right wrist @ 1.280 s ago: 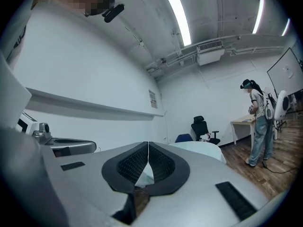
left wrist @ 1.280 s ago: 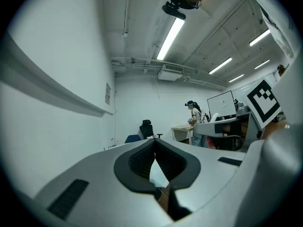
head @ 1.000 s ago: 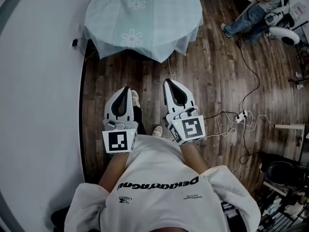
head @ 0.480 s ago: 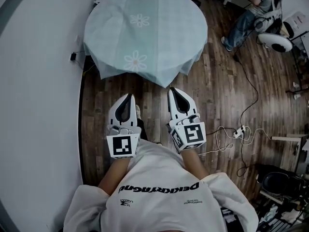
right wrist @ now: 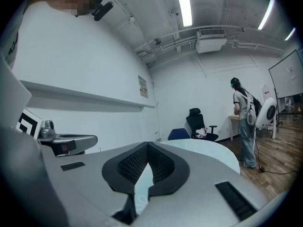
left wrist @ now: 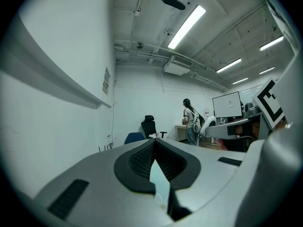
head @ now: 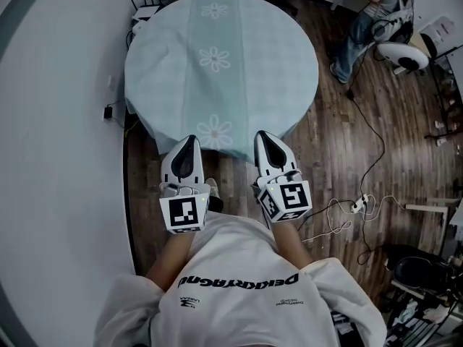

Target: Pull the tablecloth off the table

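Observation:
A pale teal tablecloth (head: 224, 71) with daisy prints covers a round table and hangs over its rim. In the head view my left gripper (head: 189, 139) and right gripper (head: 260, 134) are held side by side, their tips at the cloth's near edge. Both are shut with nothing between the pads. The left gripper view looks along its closed jaws, my left gripper (left wrist: 154, 141) showing a sliver of the tablecloth (left wrist: 158, 181) through the gap behind the tips. In the right gripper view my right gripper (right wrist: 147, 144) points over the tablecloth (right wrist: 208, 152), whose top spreads out ahead.
A white wall (head: 58, 157) curves along the left, close to the table. A person (head: 362, 20) stands at the far right by a desk. Cables and a power strip (head: 358, 204) lie on the wooden floor to the right. An office chair (right wrist: 201, 122) stands beyond the table.
The table has come closer in the head view. Both grippers, earlier over bare floor short of the cloth, now reach its near edge. Their jaws have stayed shut.

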{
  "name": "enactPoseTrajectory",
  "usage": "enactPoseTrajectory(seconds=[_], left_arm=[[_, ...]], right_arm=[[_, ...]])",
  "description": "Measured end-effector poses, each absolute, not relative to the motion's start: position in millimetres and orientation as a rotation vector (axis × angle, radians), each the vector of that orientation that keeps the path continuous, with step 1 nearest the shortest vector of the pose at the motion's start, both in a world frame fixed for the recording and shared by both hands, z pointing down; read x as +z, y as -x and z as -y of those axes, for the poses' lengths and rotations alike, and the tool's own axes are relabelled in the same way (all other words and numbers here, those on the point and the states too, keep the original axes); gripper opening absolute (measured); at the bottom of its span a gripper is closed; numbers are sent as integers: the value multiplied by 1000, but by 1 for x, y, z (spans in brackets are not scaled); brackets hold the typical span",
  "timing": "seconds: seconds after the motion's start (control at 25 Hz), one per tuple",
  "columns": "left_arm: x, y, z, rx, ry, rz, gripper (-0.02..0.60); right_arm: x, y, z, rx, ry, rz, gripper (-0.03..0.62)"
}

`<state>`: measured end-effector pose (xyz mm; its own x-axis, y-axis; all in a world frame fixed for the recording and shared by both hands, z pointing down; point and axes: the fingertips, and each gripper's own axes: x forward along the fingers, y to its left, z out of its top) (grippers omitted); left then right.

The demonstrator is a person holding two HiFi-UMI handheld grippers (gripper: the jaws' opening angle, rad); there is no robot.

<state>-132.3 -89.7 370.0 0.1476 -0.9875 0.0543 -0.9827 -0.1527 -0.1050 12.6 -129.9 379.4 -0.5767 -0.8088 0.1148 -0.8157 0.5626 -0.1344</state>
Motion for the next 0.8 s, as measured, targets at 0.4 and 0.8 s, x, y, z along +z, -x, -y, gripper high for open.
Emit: enactPoseTrajectory(seconds=[0.4,0.8], left_arm=[[404,187,194,-272,2433,-1992,17],[462,221,279,-335,2471,-2133,17]], right_arm=[[414,25,233,395,-1516,2613,32],[469,22,322,492,-1514,2520,34]])
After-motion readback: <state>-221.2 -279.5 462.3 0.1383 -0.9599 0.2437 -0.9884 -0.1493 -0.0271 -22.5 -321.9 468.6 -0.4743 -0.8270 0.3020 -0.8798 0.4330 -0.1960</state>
